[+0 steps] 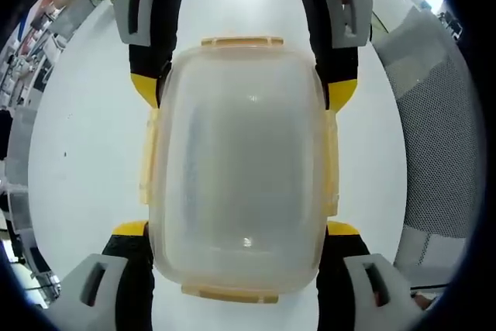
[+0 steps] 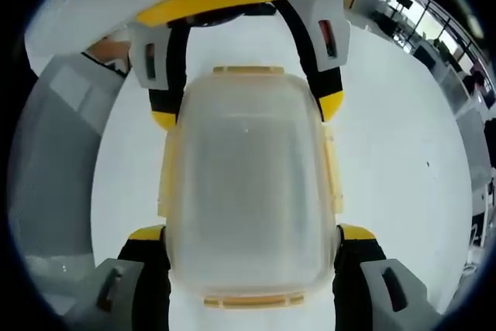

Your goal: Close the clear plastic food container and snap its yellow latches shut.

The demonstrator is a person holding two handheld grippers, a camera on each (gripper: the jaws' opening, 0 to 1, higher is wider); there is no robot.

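Looking down both views, I saw the clear container lying on the white table, its lid on, pale yellow latches at all four edges. My left gripper had its jaws spread, one on each side of one end; my right gripper stood spread the same way at the opposite end. Whether the jaw tips pressed the walls, I could not tell. I read no writing or brand anywhere on it.
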